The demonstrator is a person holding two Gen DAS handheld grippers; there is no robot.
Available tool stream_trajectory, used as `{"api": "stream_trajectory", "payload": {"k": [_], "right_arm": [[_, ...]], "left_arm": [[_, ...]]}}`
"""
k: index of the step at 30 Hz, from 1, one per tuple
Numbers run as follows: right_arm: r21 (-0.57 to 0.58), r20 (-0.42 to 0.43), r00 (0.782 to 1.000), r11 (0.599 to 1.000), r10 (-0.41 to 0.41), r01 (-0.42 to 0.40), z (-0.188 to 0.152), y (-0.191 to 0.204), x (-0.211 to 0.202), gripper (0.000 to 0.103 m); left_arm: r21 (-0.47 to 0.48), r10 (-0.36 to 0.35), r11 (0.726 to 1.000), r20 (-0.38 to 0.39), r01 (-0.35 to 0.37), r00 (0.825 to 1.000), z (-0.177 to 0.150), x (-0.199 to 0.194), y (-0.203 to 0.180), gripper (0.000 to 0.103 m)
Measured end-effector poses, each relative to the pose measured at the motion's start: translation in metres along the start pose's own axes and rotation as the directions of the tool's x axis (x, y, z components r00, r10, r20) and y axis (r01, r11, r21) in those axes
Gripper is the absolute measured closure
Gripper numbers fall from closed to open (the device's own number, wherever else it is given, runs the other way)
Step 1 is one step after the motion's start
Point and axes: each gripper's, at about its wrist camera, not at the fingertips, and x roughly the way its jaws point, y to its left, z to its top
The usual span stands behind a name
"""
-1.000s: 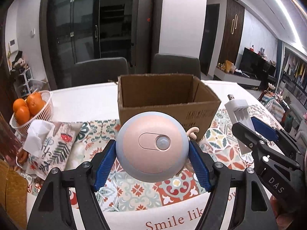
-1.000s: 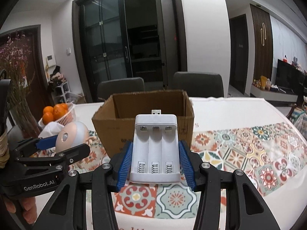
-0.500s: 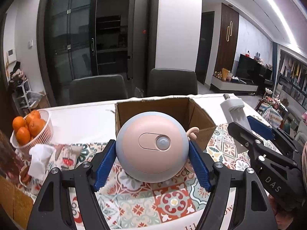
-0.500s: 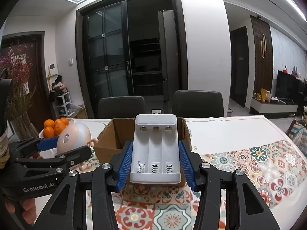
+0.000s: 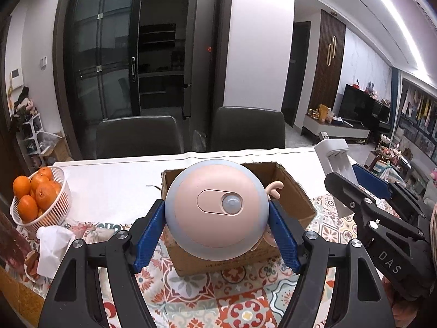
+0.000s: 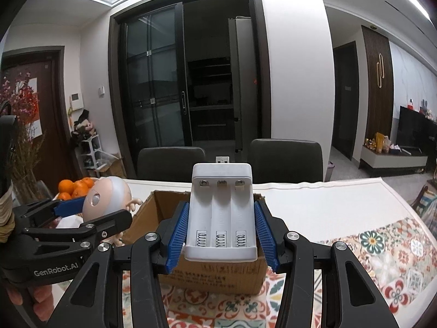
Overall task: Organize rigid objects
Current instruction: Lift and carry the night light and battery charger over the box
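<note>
My left gripper [image 5: 217, 228] is shut on a round pink and blue night light [image 5: 217, 210] and holds it above the near wall of an open cardboard box [image 5: 295, 191]. My right gripper [image 6: 221, 231] is shut on a white three-slot battery charger [image 6: 221, 213] with a USB plug, raised over the same cardboard box [image 6: 218, 276]. The right gripper and the charger [image 5: 334, 161] show at the right of the left wrist view. The left gripper with the night light [image 6: 108, 201] shows at the left of the right wrist view.
A white basket of oranges [image 5: 35, 196] stands at the left on the table, with crumpled tissue [image 5: 53, 242] in front of it. A patterned tablecloth [image 5: 245, 300] covers the near table. Two dark chairs [image 5: 136, 136] stand behind the table.
Both grippers have risen with their objects. The box now sits lower in both views and its open top shows beneath the held things.
</note>
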Motion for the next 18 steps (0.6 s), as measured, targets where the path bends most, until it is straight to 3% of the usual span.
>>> {"api": "stream_trajectory", "payload": {"k": [18], "right_arm": [[-0.015, -0.067, 0.998, 1.0, 0.002, -0.003, 0.008, -0.009, 0.054, 0.054]], "left_arm": [[-0.002, 0.016, 1.0, -0.056, -0.016, 0.998, 0.019, 0.05, 0.006, 0.029]]}}
